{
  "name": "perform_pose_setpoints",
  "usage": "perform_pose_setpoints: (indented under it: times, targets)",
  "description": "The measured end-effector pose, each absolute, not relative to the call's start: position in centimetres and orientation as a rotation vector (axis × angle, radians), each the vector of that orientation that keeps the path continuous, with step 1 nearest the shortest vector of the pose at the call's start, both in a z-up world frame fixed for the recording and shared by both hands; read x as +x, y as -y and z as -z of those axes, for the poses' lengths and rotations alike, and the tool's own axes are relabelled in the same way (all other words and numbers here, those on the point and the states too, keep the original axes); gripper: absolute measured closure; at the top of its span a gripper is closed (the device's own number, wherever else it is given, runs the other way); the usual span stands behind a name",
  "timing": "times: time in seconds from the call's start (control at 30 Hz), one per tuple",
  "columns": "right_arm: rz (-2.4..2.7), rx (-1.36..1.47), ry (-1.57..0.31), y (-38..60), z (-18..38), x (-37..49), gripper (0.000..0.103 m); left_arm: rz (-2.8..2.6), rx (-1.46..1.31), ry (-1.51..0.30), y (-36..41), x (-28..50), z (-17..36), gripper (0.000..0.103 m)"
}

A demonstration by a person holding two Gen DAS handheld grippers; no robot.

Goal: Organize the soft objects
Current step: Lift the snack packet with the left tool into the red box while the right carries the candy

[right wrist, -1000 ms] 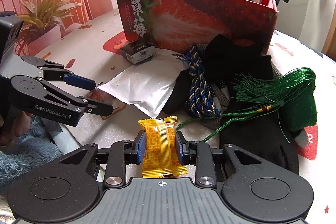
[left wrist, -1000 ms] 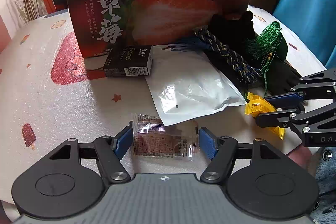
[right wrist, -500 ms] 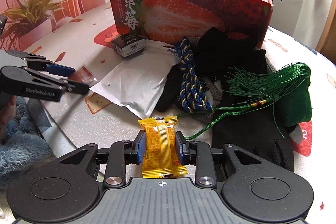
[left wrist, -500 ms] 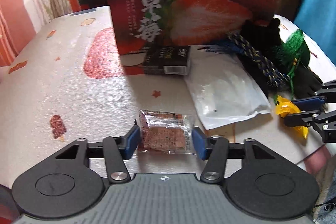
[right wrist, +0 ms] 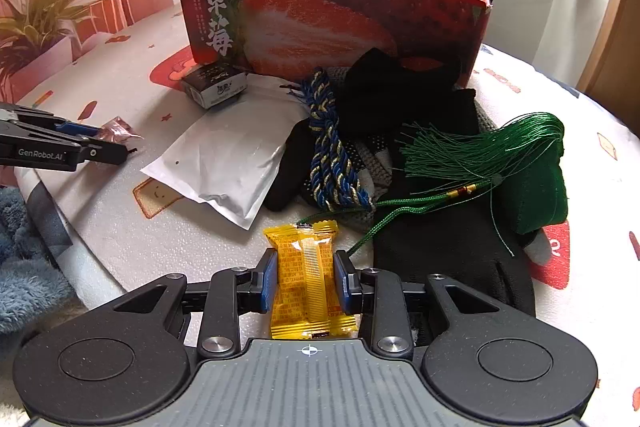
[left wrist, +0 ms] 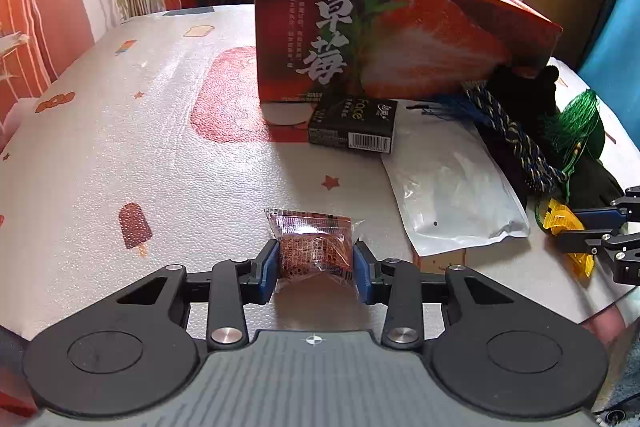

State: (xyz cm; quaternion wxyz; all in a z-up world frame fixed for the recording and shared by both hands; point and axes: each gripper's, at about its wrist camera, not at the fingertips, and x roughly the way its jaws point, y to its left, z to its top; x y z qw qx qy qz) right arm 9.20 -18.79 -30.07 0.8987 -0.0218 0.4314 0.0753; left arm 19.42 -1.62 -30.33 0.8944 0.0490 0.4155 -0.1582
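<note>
The strawberry-print box [left wrist: 400,39] stands at twelve o'clock in both views on the printed tablecloth [left wrist: 120,147]. Only the right wrist view shows the whole black glove [right wrist: 452,251] at three o'clock and the green tassel [right wrist: 480,151] across it. The left gripper [left wrist: 315,269] has just been closing, its pads pinching a clear brown snack packet [left wrist: 314,247]. The right gripper [right wrist: 305,281] clamps a yellow snack packet [right wrist: 306,279].
</note>
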Motion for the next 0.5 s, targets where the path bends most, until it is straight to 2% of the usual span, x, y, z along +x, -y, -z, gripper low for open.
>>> perform_pose_setpoints:
  times: [0.5]
  targets:
    - [-0.157,-0.036,-0.831,19.0,28.2,9.8,0.076,0.31,0.074,-0.778,0.9,19.5,27.4,0.063]
